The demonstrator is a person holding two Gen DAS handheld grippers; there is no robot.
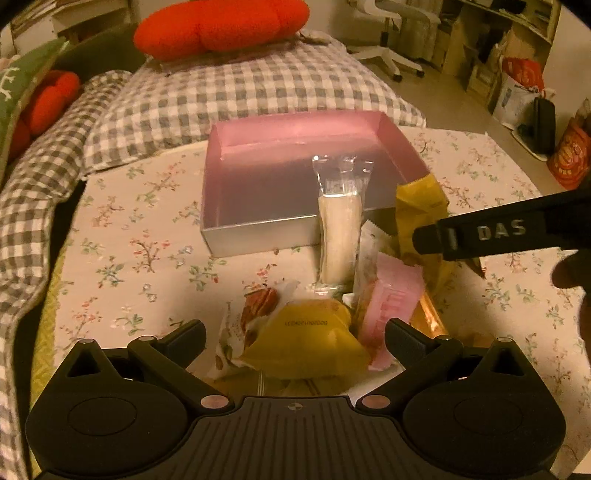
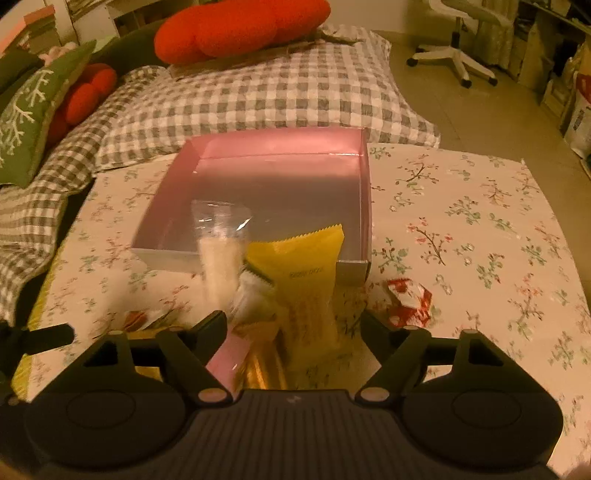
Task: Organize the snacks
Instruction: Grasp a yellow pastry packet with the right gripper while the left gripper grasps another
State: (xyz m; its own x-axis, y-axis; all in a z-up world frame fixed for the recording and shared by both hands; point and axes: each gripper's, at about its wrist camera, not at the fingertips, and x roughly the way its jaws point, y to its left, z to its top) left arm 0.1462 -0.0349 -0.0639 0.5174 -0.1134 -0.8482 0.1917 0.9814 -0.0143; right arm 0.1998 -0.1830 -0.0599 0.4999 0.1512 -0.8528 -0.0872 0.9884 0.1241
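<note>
Left gripper (image 1: 295, 334): jaws spread wide, pointing down over a heap of wrapped snacks; nothing pinched between the fingers (image 1: 184, 334). A yellow packet (image 1: 306, 341) lies between the two fingertips without being pressed.

Right gripper (image 2: 293, 325): jaws apart, a taller yellow packet (image 2: 310, 291) standing between them; the pads do not appear to touch it. In the left wrist view one of its black fingers (image 1: 480, 234) reaches in from the right, over the heap.

Snack heap, left wrist view:
- long pale bar in a clear wrapper (image 1: 340, 236), propped upright against the front wall of the box;
- pink packet (image 1: 391, 310), leaning just right of the yellow one;
- nut snack in a white wrapper (image 1: 258, 306), left of the yellow packet, touching it;
- second white wrapper (image 1: 369, 251) with a saw-tooth edge, between the pale bar and the pink packet.

Apart from the heap, right wrist view: red-and-white wrapped sweet (image 2: 410, 299), alone on the cloth to the right of the gripper.

Box (image 1: 258, 240): shallow, open-topped, pink inside, silver outside; stands behind the heap. Its floor looks bare.

Support: floral cloth (image 1: 147, 258) under everything.

Surroundings: grey checked blanket (image 1: 240, 88) behind the box; red cushion (image 1: 221, 26) beyond it; green cushion (image 2: 26, 114) at far left; white swivel chair (image 2: 458, 55) on the floor at back right.
</note>
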